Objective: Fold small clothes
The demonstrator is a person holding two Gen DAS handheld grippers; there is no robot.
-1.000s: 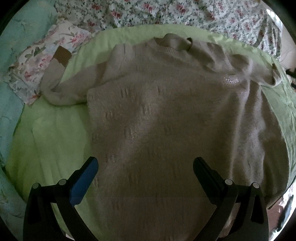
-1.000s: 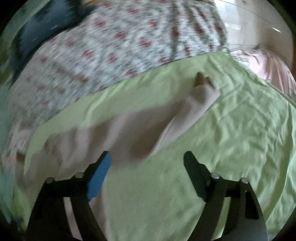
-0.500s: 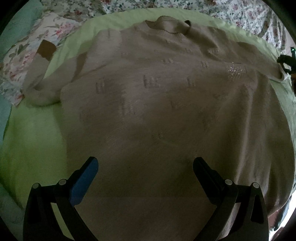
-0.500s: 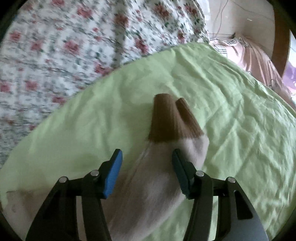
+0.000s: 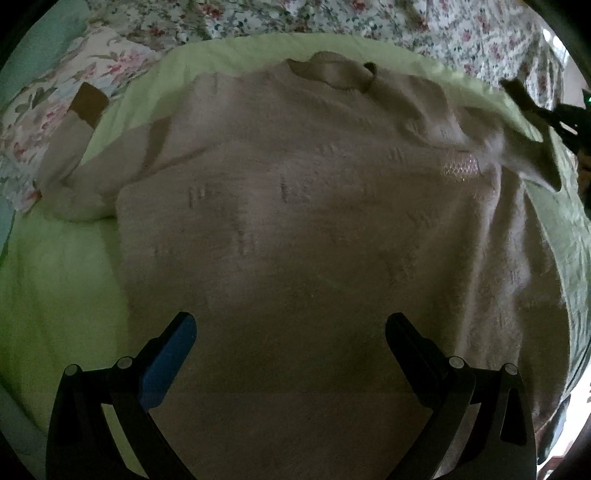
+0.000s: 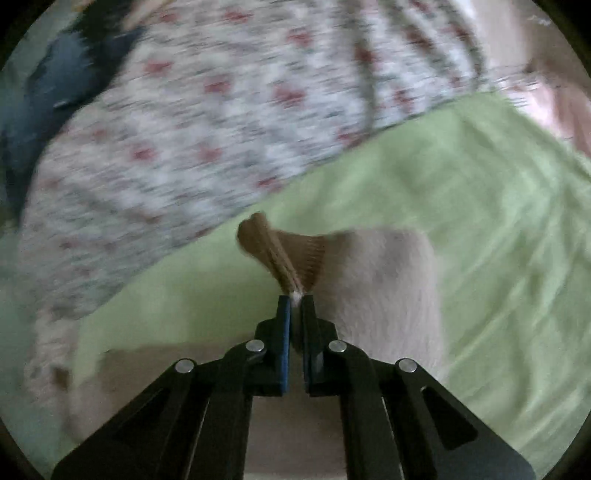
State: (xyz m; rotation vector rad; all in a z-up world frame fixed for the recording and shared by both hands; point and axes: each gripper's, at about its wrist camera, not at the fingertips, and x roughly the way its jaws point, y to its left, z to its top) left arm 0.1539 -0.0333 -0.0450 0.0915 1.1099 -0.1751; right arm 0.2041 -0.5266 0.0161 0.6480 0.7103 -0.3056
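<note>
A beige knit sweater (image 5: 303, 221) lies flat, front up, on a light green sheet (image 5: 55, 266), neck at the far side. Its one sleeve (image 5: 70, 158) with a brown cuff (image 5: 88, 103) lies bent at the left. My left gripper (image 5: 291, 332) is open and empty, hovering over the sweater's lower body. My right gripper (image 6: 294, 301) is shut on the other sleeve (image 6: 384, 295) just behind its brown cuff (image 6: 280, 254) and holds it lifted off the sheet. In the left wrist view the right gripper (image 5: 546, 110) shows at the far right with that sleeve raised.
A floral quilt (image 5: 406, 26) lies bunched along the far side of the green sheet. A floral pillow (image 5: 44, 110) and pale teal cloth (image 5: 33, 48) lie at the left. A dark blue item (image 6: 55, 96) lies on the quilt in the right wrist view.
My right gripper has closed on the sleeve at its cuff and lifted it toward the sweater's body. The left gripper stays open and has pulled back slightly.
</note>
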